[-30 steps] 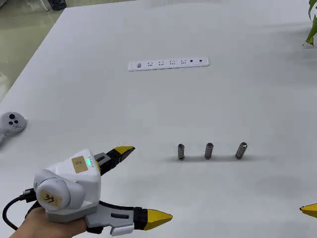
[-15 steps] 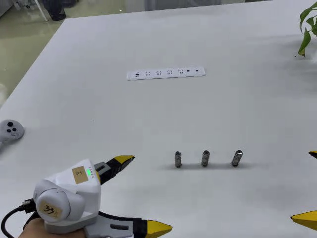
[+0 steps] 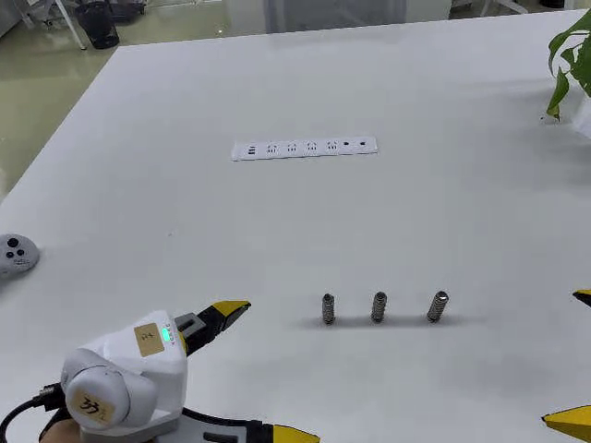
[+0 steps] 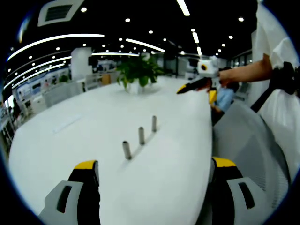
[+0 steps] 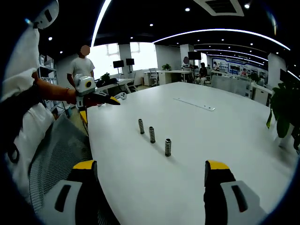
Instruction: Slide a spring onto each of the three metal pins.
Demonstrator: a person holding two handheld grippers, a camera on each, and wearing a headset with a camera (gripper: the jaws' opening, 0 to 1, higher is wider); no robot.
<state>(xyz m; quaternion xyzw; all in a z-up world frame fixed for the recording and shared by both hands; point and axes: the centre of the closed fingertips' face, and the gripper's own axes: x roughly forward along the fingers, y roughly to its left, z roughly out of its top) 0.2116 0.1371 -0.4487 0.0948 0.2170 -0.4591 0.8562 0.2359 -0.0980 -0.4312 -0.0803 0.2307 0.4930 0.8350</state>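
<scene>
On the white table (image 3: 138,185) a power strip (image 3: 304,148) lay flat, and the work sat on the person's side of it. Well apart from the strip stood three upright pins in a straight row that ran parallel to it. These were the first pin (image 3: 328,309), the second pin (image 3: 379,306) and the third pin (image 3: 438,306), evenly spaced and not touching one another. In the head view and the right gripper view each pin showed coil ridges along its length, so springs (image 5: 168,146) appeared to sit around all three. In the left gripper view the pins were too blurred to tell. Farther from the strip than the row, and off toward the strip's left end, the left gripper (image 3: 263,369) hovered over the table. Its yellow-tipped jaws were spread wide with nothing between them and pointed toward the first pin without touching it. The right gripper (image 3: 577,358) was about as far from the strip, out beyond its right end. Its jaws were likewise released and empty, clear of the third pin. A grey round controller (image 3: 14,254) rested near the table edge past the strip's left end. The leaves of a plant (image 3: 568,55) hung in beyond the strip's right end.
</scene>
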